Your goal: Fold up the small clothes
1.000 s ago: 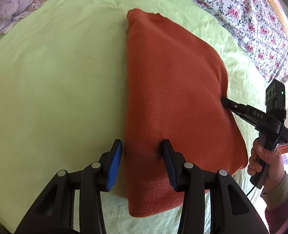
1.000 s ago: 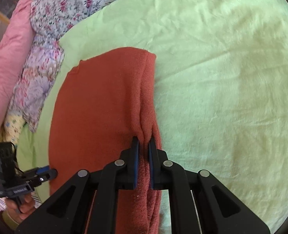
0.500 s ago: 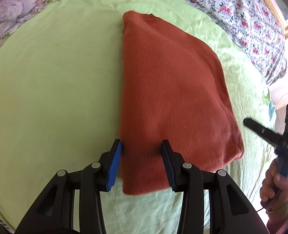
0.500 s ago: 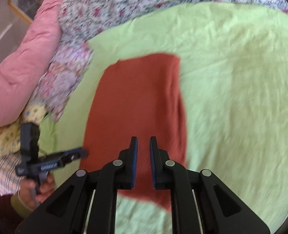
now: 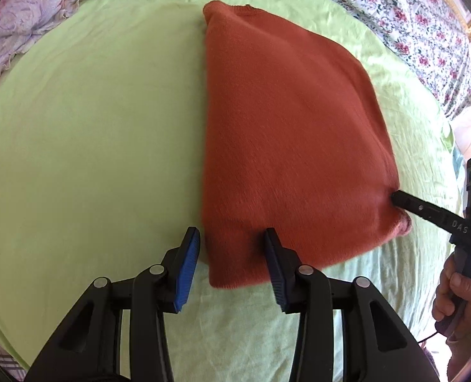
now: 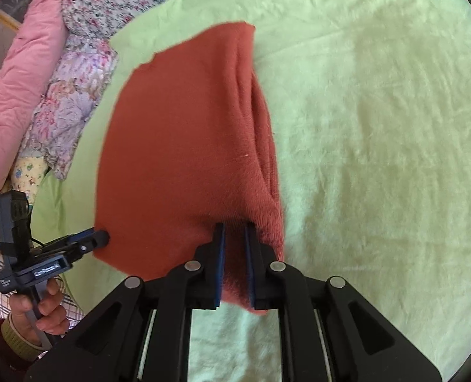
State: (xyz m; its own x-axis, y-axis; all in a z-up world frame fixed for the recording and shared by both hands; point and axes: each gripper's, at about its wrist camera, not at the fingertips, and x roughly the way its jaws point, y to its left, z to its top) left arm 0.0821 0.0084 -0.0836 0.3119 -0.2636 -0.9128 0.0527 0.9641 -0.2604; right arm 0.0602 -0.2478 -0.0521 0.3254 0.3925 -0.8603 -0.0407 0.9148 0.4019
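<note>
A folded rust-orange knit garment lies on a light green sheet. My left gripper is open, its jaws straddling the garment's near left corner. In the right wrist view the same garment fills the middle, and my right gripper is shut on a fold at its near edge, the knit showing between the blue pads. The right gripper also shows in the left wrist view, tips at the garment's right corner. The left gripper shows in the right wrist view, at the garment's left corner.
The green sheet covers the bed. A floral quilt runs along the far right and a floral pillow at the far left. A pink quilt and floral bedding lie left of the garment.
The right gripper, free of the cloth and pulled back half a second ago, has returned and shut on the garment's near edge. The left gripper stays open at the near corner.
</note>
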